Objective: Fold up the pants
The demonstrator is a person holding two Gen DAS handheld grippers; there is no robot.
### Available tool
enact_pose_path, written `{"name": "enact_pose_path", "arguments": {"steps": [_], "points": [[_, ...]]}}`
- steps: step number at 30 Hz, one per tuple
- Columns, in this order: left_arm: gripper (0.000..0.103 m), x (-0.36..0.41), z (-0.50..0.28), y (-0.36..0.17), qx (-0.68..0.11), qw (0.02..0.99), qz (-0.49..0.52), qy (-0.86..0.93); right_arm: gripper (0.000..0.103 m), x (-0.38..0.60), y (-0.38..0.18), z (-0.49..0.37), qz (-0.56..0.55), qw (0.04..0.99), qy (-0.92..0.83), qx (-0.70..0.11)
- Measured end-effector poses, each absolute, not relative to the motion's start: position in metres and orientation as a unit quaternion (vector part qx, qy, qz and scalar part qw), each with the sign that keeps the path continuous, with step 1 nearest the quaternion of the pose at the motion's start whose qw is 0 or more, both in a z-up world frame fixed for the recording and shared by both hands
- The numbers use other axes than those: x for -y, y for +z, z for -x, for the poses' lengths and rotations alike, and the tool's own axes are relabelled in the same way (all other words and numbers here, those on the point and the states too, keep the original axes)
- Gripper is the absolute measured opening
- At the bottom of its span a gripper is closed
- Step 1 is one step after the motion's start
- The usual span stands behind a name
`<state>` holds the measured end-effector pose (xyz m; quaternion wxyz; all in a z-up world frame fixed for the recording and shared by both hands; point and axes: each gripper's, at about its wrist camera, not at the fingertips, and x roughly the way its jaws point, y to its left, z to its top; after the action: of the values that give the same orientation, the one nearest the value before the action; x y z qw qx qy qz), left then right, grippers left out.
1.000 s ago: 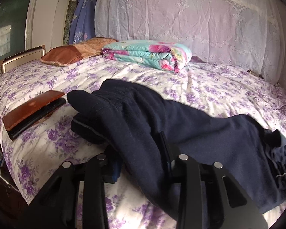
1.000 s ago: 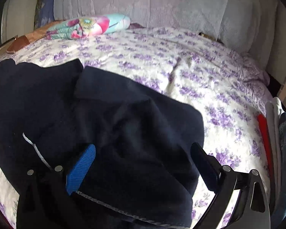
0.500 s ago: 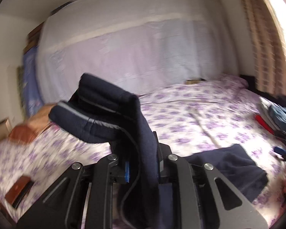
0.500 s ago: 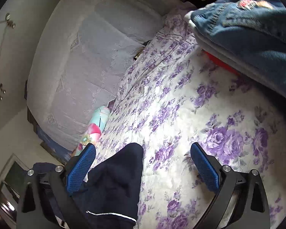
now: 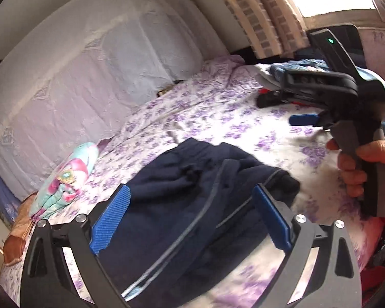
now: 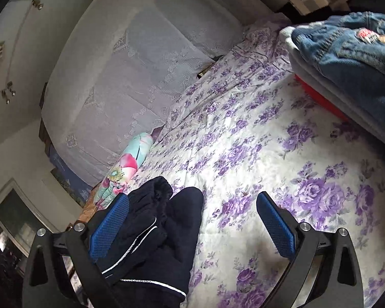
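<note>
Left gripper (image 5: 190,215) has just been opening, its blue pads spread wide with nothing pinched; the navy pants (image 5: 205,205) lie bunched on the bed right under and ahead of it. Right gripper (image 6: 192,220) is spread open too, gripping nothing, pants by its left pad. Past them there's the purple-flowered sheet (image 6: 256,154). Off to the right sits a stack of folded jeans (image 6: 346,48), and far left a floral quilt (image 5: 69,177).

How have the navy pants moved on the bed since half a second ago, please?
Yes. The navy pants were hanging clamped in the left gripper, above the floral bedsheet; they now lie bunched on it, and the jaws have just been opening, with nothing pinched.
</note>
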<state>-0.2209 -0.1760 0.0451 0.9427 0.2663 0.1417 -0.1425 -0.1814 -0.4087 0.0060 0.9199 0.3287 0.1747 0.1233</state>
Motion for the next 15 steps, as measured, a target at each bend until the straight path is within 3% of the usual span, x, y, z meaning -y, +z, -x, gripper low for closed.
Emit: {"name": "enact_pose_path", "arguments": {"steps": [6, 11, 15], "points": [[0.094, 0.1, 0.187, 0.053, -0.186, 0.962, -0.191, -0.05, 0.1, 0.356, 0.038, 0.175, -0.215, 0.935, 0.19, -0.206], [0.097, 0.047, 0.183, 0.042, -0.198, 0.972, -0.127, -0.021, 0.1, 0.33, 0.032, 0.141, -0.224, 0.903, 0.222, -0.292], [0.097, 0.017, 0.173, 0.023, -0.218, 0.971, -0.095, -0.007, 0.088, 0.312, 0.025, 0.129, -0.192, 0.899, 0.235, -0.316]]}}
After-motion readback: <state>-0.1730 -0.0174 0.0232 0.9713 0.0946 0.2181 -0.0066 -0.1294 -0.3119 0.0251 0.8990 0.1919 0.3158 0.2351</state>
